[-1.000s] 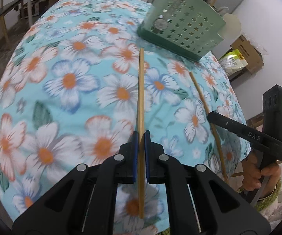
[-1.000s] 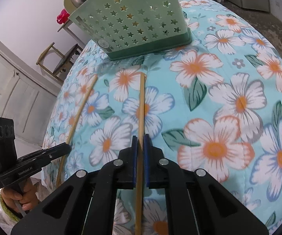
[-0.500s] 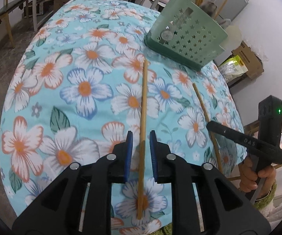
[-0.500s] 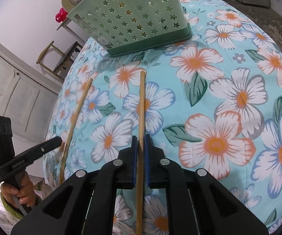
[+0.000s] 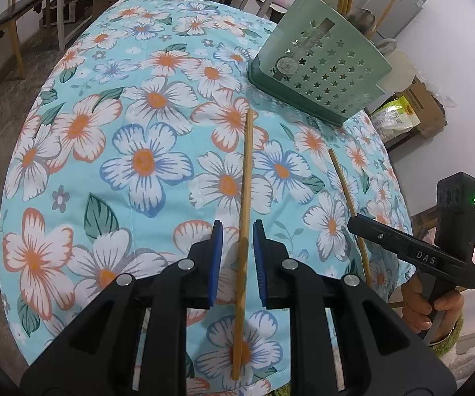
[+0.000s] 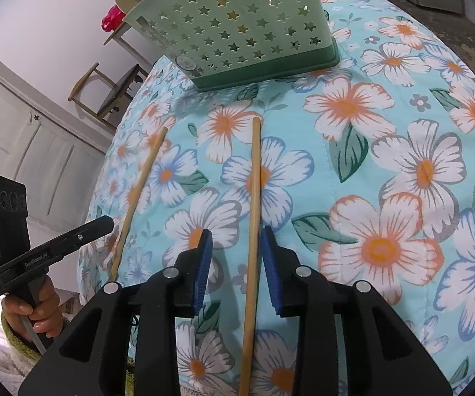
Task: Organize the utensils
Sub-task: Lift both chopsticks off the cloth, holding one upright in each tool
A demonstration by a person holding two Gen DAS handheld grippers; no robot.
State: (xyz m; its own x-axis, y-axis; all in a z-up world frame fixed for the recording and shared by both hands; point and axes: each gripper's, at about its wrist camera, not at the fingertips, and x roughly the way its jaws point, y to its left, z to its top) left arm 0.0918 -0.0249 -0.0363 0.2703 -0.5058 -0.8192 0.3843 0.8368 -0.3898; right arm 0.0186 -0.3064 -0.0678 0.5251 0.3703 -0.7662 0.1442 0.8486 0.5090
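Note:
Two wooden chopsticks lie apart on a flowered tablecloth [image 5: 145, 161], both pointing toward a green star-punched utensil holder [image 5: 323, 76]. One chopstick [image 5: 247, 165] runs between the blue pads of my left gripper [image 5: 237, 231], which stands open and clear of it. My right gripper [image 6: 236, 234] straddles the other chopstick [image 6: 255, 171]; its jaws are opening and the pads do not touch the wood. Each view shows the other gripper from the side, the right gripper [image 5: 356, 224] and the left gripper [image 6: 105, 222], each over its chopstick. Several utensils stand in the holder [image 6: 237, 33].
The table's near edge drops off just below both grippers. A hand [image 5: 435, 307] grips the right tool's handle. A wooden chair [image 6: 112, 89] and white cabinet doors are on one side. A bench [image 5: 16, 10], cardboard box [image 5: 425, 105] and yellow-green bag are on the floor around.
Both grippers were shut on their chopsticks; the left opened first, then the right. Both chopsticks now rest loose on the cloth between the parted pads.

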